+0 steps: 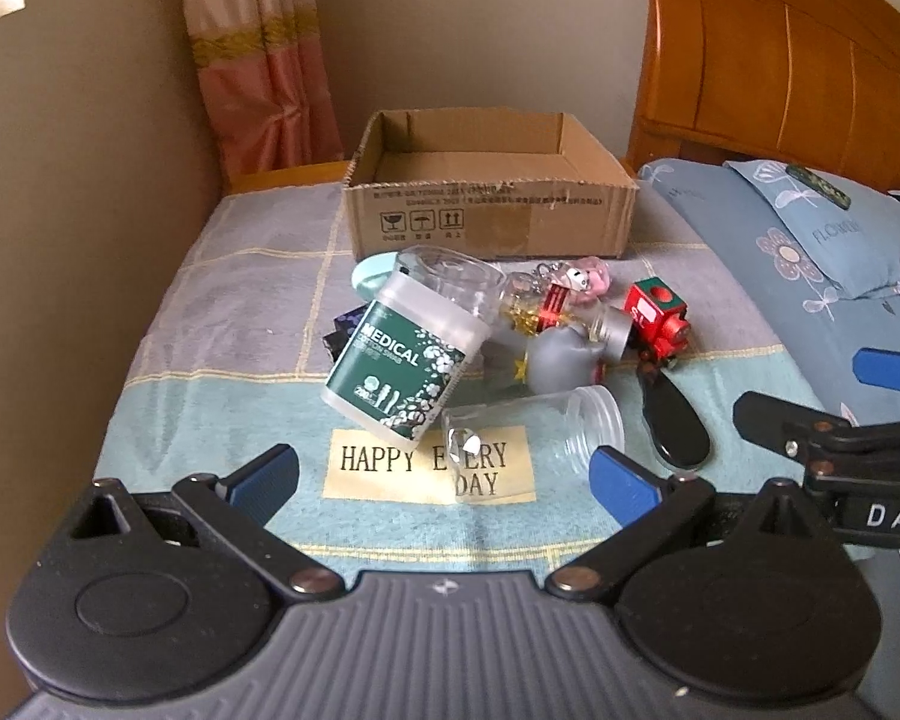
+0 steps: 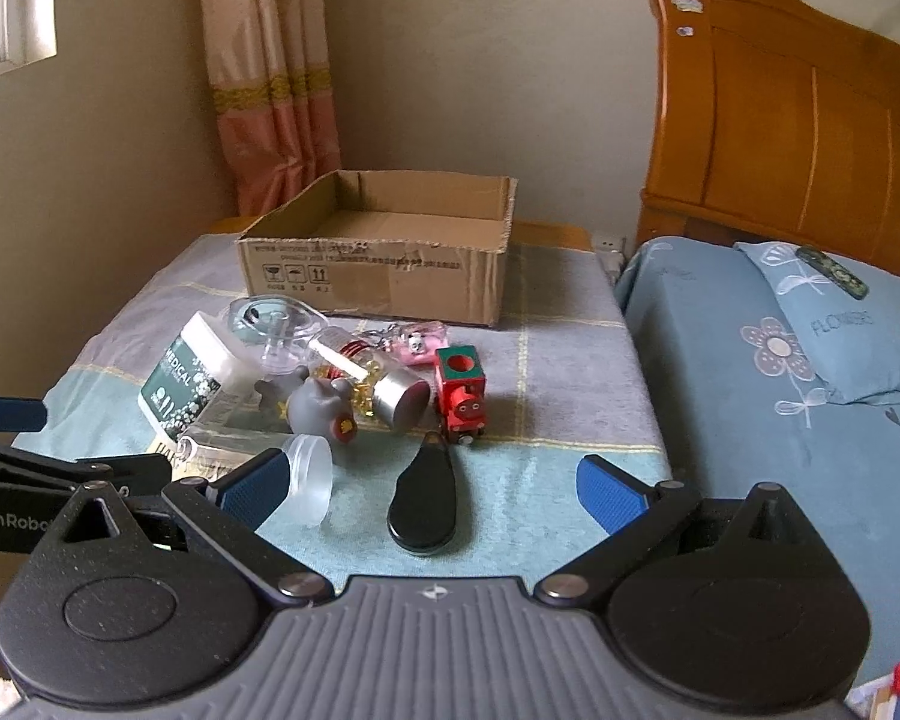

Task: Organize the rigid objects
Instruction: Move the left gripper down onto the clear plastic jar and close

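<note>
Hovering low over the near edge of the table, the left gripper (image 1: 444,480) has its blue-padded fingers (image 1: 264,480) spread wide and holds nothing; the right gripper (image 2: 432,486) is also wide open and empty, beside it on the right. Between them and the cardboard box (image 1: 492,222) lies a small heap of rigid objects on the checked cloth (image 1: 222,312) (the cloth has a label with the words HAPPY EVERY DAY). The box stands open at the far side of the table and I see nothing inside it. The green medical swab container (image 1: 399,363) leans tilted at the left of the heap, with a clear lidded tub (image 1: 450,279) just behind it. A clear plastic jar (image 1: 540,435) lies on its side near the left gripper, its mouth toward the right finger. In the right wrist view the black teardrop-shaped tag (image 2: 423,501) lies flat on the cloth between the right gripper's fingers, not touched by them. Behind it are the red toy train (image 2: 462,393), the grey rubber toy (image 2: 318,408), a small bottle with silver cap (image 2: 390,396) lying on its side, and a pink keychain figure (image 2: 420,339). The bed with blue flowered bedding (image 2: 780,360) is at the right, just beside the table.
</note>
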Demonstrator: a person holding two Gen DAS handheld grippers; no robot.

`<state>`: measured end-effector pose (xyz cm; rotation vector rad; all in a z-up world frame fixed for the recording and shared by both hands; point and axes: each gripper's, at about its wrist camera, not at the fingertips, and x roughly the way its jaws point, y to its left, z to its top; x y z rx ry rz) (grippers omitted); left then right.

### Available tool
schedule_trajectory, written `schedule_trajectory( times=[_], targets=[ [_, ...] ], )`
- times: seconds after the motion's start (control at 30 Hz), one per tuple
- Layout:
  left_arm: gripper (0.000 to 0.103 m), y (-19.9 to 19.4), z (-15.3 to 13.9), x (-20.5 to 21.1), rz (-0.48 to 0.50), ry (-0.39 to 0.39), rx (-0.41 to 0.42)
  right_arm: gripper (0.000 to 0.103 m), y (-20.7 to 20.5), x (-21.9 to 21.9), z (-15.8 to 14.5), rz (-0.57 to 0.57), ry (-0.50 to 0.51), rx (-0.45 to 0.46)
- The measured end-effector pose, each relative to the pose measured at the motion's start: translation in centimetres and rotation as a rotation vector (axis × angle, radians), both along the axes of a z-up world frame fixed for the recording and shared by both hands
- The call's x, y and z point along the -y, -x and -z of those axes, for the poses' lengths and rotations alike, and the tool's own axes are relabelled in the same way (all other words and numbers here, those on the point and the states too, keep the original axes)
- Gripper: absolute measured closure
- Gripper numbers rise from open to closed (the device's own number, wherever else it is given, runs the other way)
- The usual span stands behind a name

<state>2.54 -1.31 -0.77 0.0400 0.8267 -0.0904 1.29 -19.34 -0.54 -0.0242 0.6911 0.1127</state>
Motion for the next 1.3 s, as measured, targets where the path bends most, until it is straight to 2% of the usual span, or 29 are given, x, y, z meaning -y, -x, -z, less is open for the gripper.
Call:
schedule_trajectory(
  times=[0.4,0.73,0.83,1.03,1.3],
  targets=[
    [0.001,-2.2,1.8,-0.6,0.045,0.05,-0.067,0.0,-2.4,0.5,3.1,-0.053,0.027,-0.073],
    [0.001,-4.5,3.0,-0.9,0.077,0.049,-0.098,0.0,-4.1,0.0,6.0,-0.118,0.057,-0.134],
    [0.001,-5.1,3.1,-0.3,0.117,0.08,-0.104,0.0,-4.1,-0.3,6.7,-0.143,0.091,-0.129],
    [0.001,-5.9,3.6,2.0,0.158,0.069,-0.117,0.0,-4.2,0.3,8.1,-0.196,0.14,-0.117],
    [0.001,-6.7,5.1,3.8,0.128,0.032,-0.162,0.0,-5.8,0.8,9.2,-0.22,0.121,-0.108]
  ],
)
